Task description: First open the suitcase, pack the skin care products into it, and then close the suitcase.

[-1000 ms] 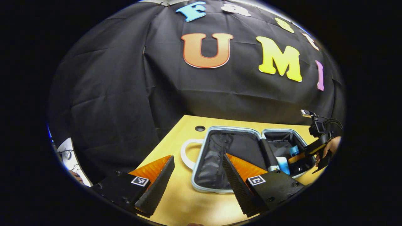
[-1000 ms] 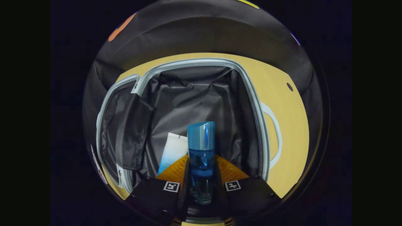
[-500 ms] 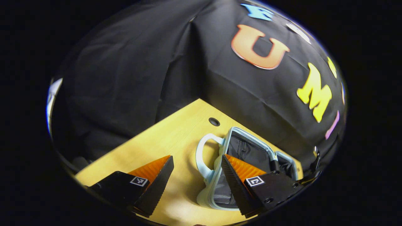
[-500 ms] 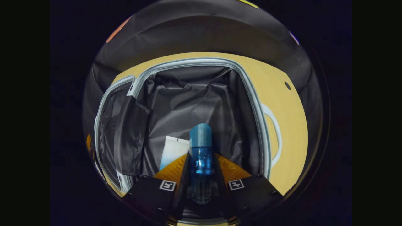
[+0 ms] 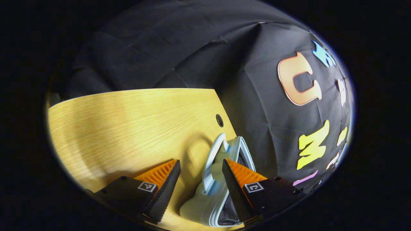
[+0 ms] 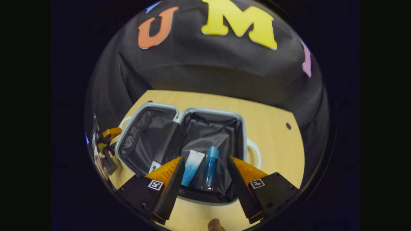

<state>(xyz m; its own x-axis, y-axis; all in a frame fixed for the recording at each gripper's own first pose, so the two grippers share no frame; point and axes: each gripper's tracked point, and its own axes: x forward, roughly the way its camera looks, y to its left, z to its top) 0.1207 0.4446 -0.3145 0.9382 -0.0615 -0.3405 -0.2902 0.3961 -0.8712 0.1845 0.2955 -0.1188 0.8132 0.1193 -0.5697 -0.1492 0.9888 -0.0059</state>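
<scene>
Suitcase (image 6: 179, 141) lies open on the surface (image 6: 273, 128), with the blue bottle (image 6: 210, 166) and white tube (image 6: 192, 166) inside. Right gripper (image 6: 203, 186) is wide open and empty. Left gripper (image 5: 200, 183), open too, straddles the lid edge, maybe to close it.

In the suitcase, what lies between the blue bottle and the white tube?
Only bare dark lining between the blue bottle and white tube, in the right gripper view.

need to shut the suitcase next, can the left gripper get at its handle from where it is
Probably yes: the left gripper is open, and the suitcase handle stands right between its fingers, nothing in between.
</scene>
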